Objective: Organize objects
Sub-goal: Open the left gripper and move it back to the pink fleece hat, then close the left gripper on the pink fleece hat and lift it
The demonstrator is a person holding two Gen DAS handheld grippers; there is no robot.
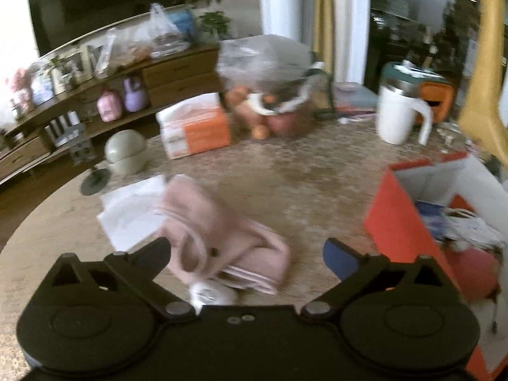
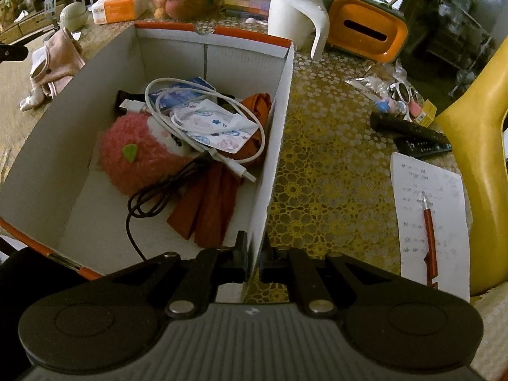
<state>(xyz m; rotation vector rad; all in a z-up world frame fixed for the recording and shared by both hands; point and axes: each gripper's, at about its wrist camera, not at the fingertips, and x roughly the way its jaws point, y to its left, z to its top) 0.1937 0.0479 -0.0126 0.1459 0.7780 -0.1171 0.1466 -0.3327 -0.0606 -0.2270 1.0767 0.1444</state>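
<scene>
Lying crumpled at 12 o'clock of the spread, empty left gripper (image 1: 246,255): blurred pink cloth (image 1: 219,231). Right gripper (image 2: 253,262) pinches the box wall (image 2: 273,158), near corner hidden.

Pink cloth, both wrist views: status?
Left hand-held gripper open, over pink cloth, not gripping. Right hand-held gripper shut on box wall. Nothing in the way.

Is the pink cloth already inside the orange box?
No, the pink cloth lies on the table, outside the orange box.
</scene>
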